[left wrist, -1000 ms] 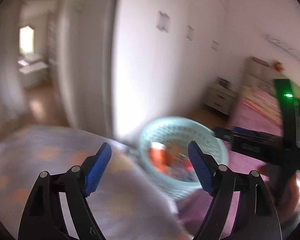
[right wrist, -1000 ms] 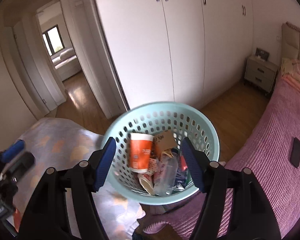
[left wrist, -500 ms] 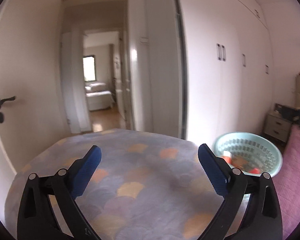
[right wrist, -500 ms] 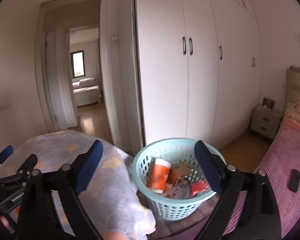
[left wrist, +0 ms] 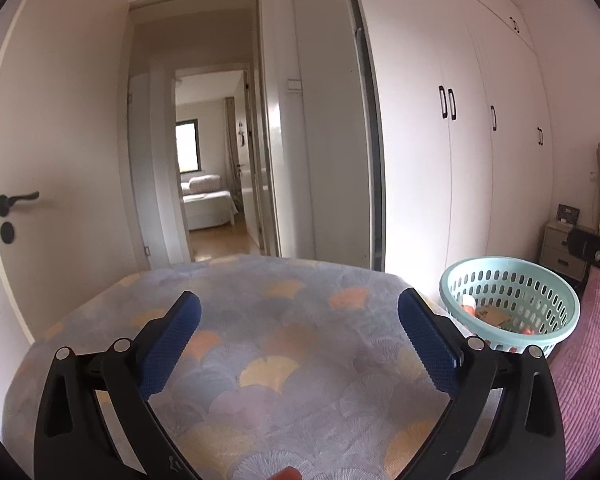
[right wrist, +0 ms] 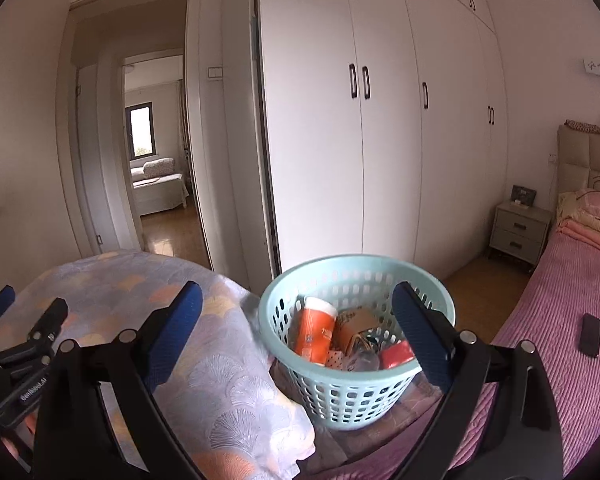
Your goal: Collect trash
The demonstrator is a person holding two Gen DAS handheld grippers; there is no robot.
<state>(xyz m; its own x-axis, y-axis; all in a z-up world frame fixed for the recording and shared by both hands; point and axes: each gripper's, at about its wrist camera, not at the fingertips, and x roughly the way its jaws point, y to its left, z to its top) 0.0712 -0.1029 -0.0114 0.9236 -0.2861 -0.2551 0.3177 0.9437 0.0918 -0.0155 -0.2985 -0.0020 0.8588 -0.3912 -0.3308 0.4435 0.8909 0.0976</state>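
Both cameras have swung away from the close, downward look at the basket of a second ago and now face the doorway and wardrobe more levelly, and both sets of jaws have just been opening with nothing between them. At far left, the left gripper [left wrist: 298, 326] stands released and wide, its blue pads [left wrist: 168, 344] over the patterned quilt [left wrist: 268, 360], which is bare beneath them. Just right of it, the right gripper [right wrist: 298, 330] is likewise released, holding nothing. Its right finger overlaps the near rim of the mint basket [right wrist: 340, 388], though contact cannot be judged. That basket sits between the quilt and the pink bedspread [right wrist: 560, 360], holding an orange cup [right wrist: 314, 334], a brown carton [right wrist: 354, 322] and a red wrapper [right wrist: 396, 354]. Farther right, a dark phone [right wrist: 590, 335] lies on the bedspread.
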